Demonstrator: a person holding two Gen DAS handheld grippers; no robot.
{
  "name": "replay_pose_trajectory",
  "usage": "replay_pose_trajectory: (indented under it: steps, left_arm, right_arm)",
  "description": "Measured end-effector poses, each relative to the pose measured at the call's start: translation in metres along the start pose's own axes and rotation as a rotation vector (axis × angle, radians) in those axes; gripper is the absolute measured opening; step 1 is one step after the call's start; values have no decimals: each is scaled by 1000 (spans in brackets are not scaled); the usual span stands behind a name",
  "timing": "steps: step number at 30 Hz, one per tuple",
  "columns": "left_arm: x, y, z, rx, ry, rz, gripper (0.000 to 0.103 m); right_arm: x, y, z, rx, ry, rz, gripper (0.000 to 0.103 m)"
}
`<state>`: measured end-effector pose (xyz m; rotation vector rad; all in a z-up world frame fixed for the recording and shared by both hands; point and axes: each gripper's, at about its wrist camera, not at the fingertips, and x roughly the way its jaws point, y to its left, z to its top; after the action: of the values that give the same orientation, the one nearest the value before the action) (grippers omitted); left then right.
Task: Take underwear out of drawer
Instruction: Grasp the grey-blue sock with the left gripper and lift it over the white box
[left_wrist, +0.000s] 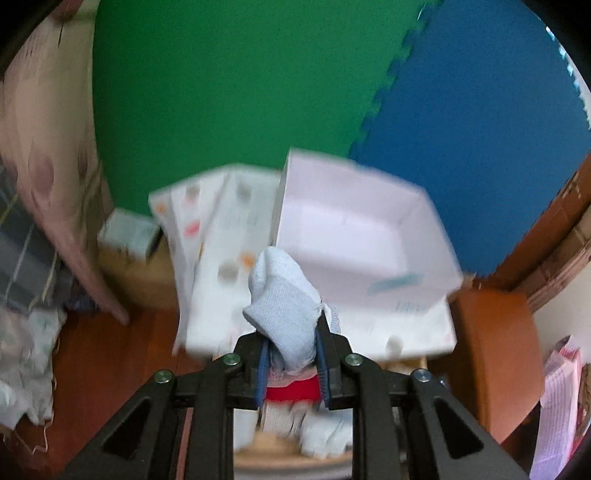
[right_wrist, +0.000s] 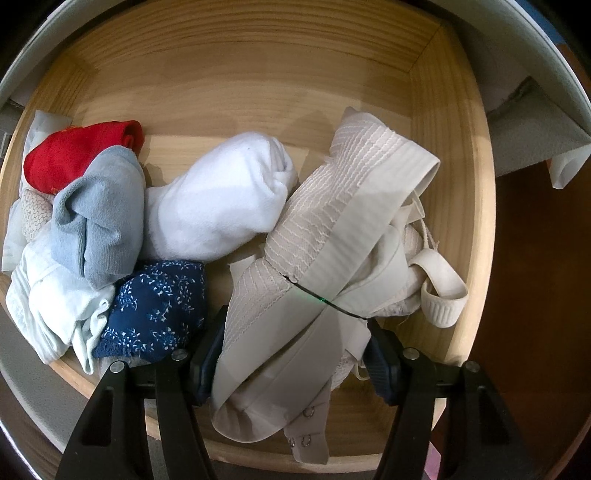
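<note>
My left gripper (left_wrist: 293, 343) is shut on a pale blue knit piece of underwear (left_wrist: 284, 295) and holds it up in the air. Below it lie a red garment (left_wrist: 291, 393) and the wooden drawer (left_wrist: 273, 454). My right gripper (right_wrist: 291, 365) points down into the drawer (right_wrist: 258, 74), shut on a cream bra (right_wrist: 332, 206) that fills the gap between its pads. Also in the drawer are a red piece (right_wrist: 77, 151), a light blue roll (right_wrist: 99, 214), a white roll (right_wrist: 218, 199), a navy floral piece (right_wrist: 159, 306) and pale white pieces (right_wrist: 48, 295).
Ahead of the left gripper an open white box (left_wrist: 354, 229) leans on patterned white boxes (left_wrist: 221, 236), on green (left_wrist: 240, 74) and blue (left_wrist: 480, 129) foam mats. A brown cardboard box (left_wrist: 495, 350) stands to the right, pink fabric (left_wrist: 44, 147) hangs on the left.
</note>
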<state>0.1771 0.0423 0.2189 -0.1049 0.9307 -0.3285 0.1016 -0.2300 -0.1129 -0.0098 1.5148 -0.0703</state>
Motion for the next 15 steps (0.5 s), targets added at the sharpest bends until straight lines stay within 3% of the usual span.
replay_pose_trajectory:
  steps: [7,12,15]
  left_arm:
    - [20,-39,63,58,-105,-17,21]
    - [75,-64,88,98,-37,-17,21]
    - [110,-72,91,106,0,28,21]
  right_arm:
    - [1,1,0,5,-1,0,61]
    - [1,0,0,6,0,-2,61]
    - [0,0,0,7,0,-1,61]
